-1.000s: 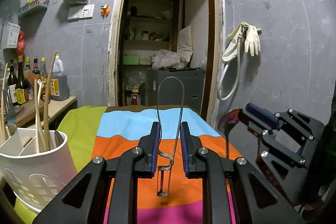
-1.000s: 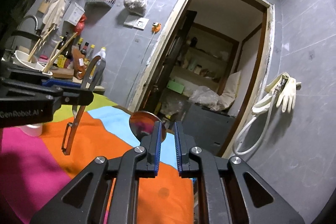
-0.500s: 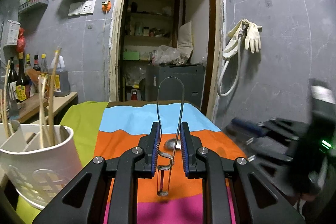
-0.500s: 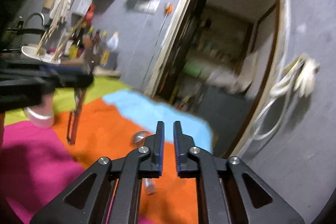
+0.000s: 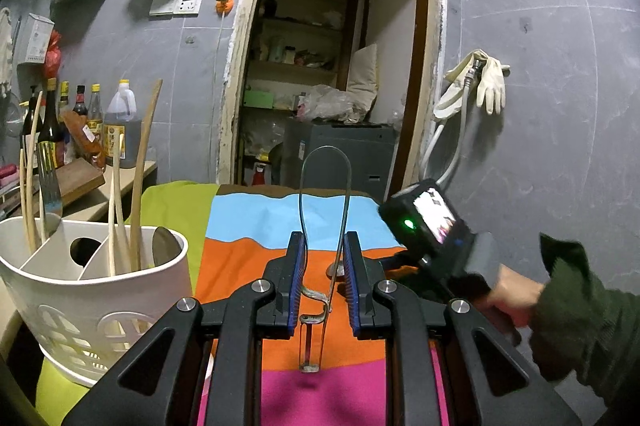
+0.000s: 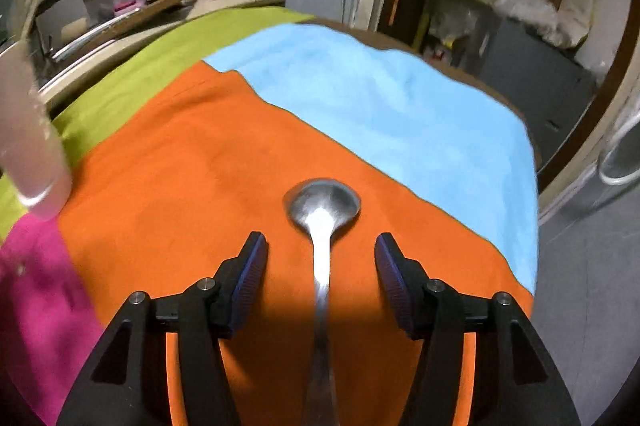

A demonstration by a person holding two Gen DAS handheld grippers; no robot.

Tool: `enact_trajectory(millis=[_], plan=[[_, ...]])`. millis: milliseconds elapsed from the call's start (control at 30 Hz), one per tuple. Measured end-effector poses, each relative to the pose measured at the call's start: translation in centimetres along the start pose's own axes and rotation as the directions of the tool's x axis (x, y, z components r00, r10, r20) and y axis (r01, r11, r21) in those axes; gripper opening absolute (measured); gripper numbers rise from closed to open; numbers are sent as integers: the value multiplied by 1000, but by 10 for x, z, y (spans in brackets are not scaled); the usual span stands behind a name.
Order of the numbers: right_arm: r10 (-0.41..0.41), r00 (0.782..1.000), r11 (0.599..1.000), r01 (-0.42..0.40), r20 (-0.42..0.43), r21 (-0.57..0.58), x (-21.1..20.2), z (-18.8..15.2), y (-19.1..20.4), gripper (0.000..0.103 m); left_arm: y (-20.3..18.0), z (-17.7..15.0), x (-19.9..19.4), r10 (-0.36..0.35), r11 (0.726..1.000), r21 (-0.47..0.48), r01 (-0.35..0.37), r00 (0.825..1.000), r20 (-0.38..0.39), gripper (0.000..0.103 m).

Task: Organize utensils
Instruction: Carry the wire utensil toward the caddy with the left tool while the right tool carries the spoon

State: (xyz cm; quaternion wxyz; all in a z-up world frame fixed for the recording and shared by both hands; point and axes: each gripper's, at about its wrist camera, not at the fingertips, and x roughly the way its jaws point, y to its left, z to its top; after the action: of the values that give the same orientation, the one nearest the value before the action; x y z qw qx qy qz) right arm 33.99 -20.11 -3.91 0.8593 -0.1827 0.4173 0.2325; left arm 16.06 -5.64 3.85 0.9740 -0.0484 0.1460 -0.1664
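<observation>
- Steel spoon [image 6: 325,250] lies flat on the orange band of the striped cloth [image 6: 192,162], bowl ahead of the right gripper [image 6: 320,280], handle running back between the jaws.
- Those jaws are opening, pads clear of the spoon on both sides; nothing pressed.
- By my read, the spoon is light, stiff and slick, and lies low on soft cloth, so a pinch on the narrow neck just behind the bowl looks safest.
- Left gripper [image 5: 323,286] has its jaws nearly together, clamped on a thin wire peeler [image 5: 322,226], loop rising ahead of the jaws, blade end hanging below.
- White utensil holder [image 5: 92,290] stands to the left of the left jaws, already carrying chopsticks and a fork.
</observation>
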Motion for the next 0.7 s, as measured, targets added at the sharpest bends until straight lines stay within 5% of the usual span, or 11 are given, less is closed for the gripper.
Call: enact_trajectory(millis=[67, 200, 333, 467, 700], plan=[[29, 999, 999, -29, -19, 17, 6, 6, -3, 53, 0, 1, 0, -2, 1000, -1, 2, 1000, 0, 16], [71, 997, 996, -70, -23, 46, 9, 7, -2, 7, 0, 2, -1, -8, 1000, -7, 8, 1000, 1, 16], [43, 998, 997, -45, 35, 56, -4, 2, 3, 5, -1, 4, -3, -12, 1000, -9, 12, 1000, 13, 16], [-8, 984, 997, -6, 181, 79, -36, -9, 9, 4, -1, 7, -10, -13, 1000, -15, 13, 999, 34, 16], [-80, 893, 994, 38, 443, 102, -108, -7, 30, 4, 6, 24, -23, -19, 999, -39, 22, 998, 60, 16]])
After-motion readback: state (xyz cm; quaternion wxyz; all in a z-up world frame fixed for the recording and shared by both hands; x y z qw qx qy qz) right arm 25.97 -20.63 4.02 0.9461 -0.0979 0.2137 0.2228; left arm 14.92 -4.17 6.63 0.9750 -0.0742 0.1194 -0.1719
